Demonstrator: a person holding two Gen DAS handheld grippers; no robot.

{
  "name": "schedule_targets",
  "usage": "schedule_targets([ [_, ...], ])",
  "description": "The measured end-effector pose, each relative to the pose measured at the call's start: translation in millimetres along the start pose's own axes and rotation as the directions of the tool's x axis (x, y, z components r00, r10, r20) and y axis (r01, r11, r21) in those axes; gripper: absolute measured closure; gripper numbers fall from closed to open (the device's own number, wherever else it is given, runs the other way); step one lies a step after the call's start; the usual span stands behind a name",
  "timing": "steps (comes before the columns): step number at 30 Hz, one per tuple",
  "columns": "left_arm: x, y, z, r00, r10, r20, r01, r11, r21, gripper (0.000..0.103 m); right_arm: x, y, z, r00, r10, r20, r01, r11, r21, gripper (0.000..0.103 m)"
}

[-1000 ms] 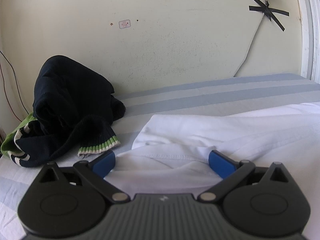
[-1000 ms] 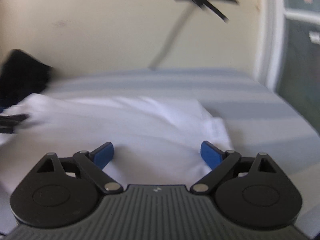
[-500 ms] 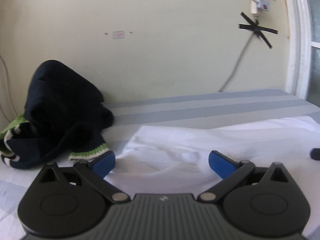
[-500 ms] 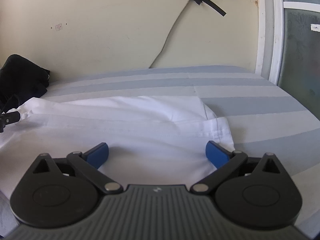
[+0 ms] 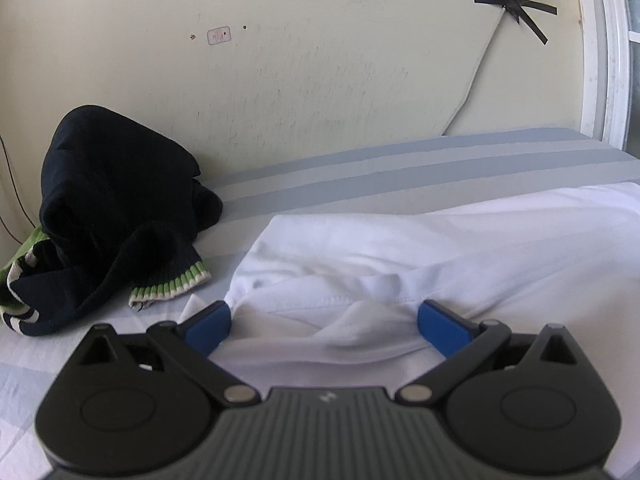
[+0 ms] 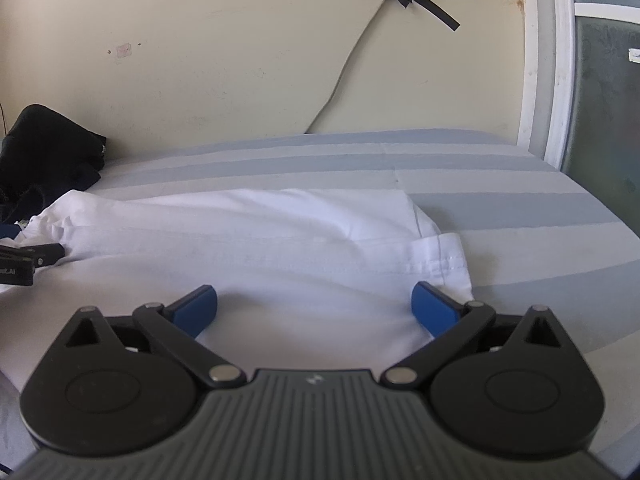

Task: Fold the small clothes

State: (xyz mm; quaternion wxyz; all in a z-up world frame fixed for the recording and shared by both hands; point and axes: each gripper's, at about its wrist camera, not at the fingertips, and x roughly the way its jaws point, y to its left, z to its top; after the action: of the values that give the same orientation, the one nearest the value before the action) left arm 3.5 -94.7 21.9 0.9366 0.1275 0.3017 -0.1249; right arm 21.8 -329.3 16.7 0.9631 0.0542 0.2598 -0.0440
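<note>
A white garment (image 5: 420, 248) lies partly folded on the striped bed; it also shows in the right wrist view (image 6: 260, 240). My left gripper (image 5: 324, 322) is open, its blue pads either side of a bunched fold at the garment's left end. My right gripper (image 6: 314, 308) is open over the garment's right end, near its hemmed edge (image 6: 448, 264). Neither pair of pads is closed on the cloth. The left gripper's tip (image 6: 28, 260) shows at the left edge of the right wrist view.
A dark navy knit sweater with green-and-white cuffs (image 5: 108, 216) is heaped at the back left against the wall, also in the right wrist view (image 6: 44, 148). The blue-grey striped sheet (image 5: 400, 172) runs to the wall. A window frame (image 6: 548, 60) stands at the right.
Both grippers shifted slightly over the garment and stayed open. The left view rose then dropped back close to the bunched fold. The right view steadied after blur.
</note>
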Motion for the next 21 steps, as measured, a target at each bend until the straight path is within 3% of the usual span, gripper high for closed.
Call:
schedule_targets([
  [9,1.8,3.7,1.6,1.000,-0.016,-0.010,0.016,1.000,-0.018,0.000,-0.8,-5.2,0.7,1.000,0.026,0.004,-0.026,1.000,0.012,0.000],
  [14,1.6,15.4,2.6,0.999,-0.047,-0.005,0.046,0.996,-0.075,0.000,-0.7,-3.5,0.6,1.000,0.019,0.002,-0.019,1.000,0.004,0.000],
  [21,3.3,9.8,4.4,1.000,-0.019,-0.022,0.018,0.999,-0.047,0.000,-3.9,-4.9,0.3,1.000,0.023,0.008,-0.023,1.000,0.002,0.000],
])
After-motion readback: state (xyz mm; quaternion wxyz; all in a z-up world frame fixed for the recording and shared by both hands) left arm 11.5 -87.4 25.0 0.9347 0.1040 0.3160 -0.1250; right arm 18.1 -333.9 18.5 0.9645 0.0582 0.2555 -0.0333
